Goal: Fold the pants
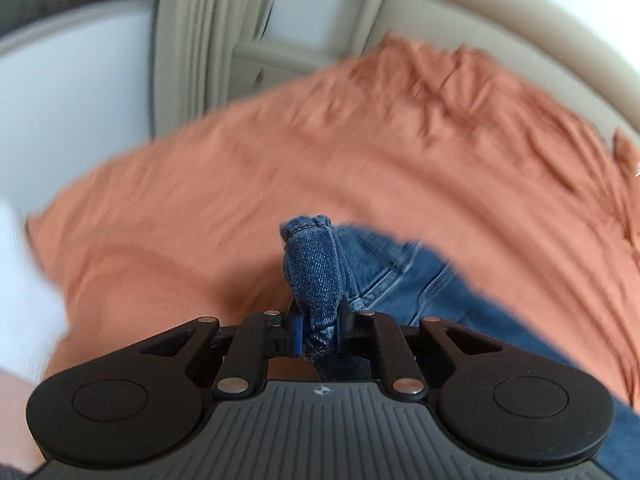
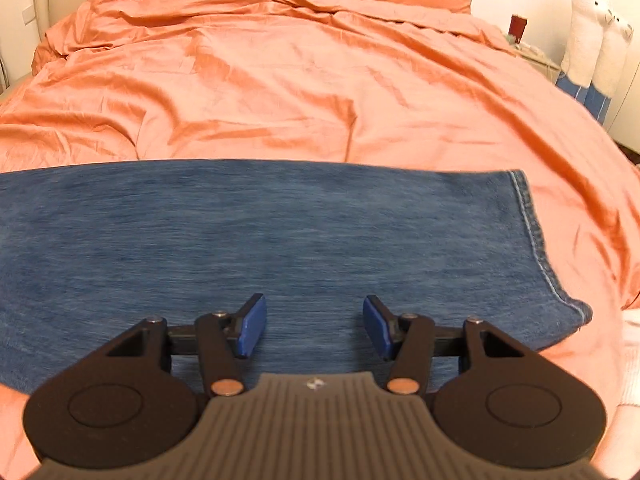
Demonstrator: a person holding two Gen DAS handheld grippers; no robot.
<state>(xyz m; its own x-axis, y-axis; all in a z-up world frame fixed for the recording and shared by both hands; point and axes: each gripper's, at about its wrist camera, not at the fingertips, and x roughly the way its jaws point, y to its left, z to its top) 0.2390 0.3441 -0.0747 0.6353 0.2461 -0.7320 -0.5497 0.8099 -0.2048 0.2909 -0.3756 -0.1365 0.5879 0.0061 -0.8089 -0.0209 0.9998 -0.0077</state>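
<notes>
Left gripper [image 1: 316, 326] clamped on bunched denim of jeans [image 1: 320, 276], lifted over orange duvet [image 1: 248, 168]. Right gripper [image 2: 315, 326] jaws apart, hovering over flat jeans leg [image 2: 248, 232] lying across bed, hem [image 2: 534, 236] at right.

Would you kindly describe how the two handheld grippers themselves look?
Both the left tongs and right tongs share one build: black linkage arms with silver rivets, round black discs either side, a ribbed grey base bearing a small compass-like emblem, and blue pads. No cables or sleeves show.
</notes>
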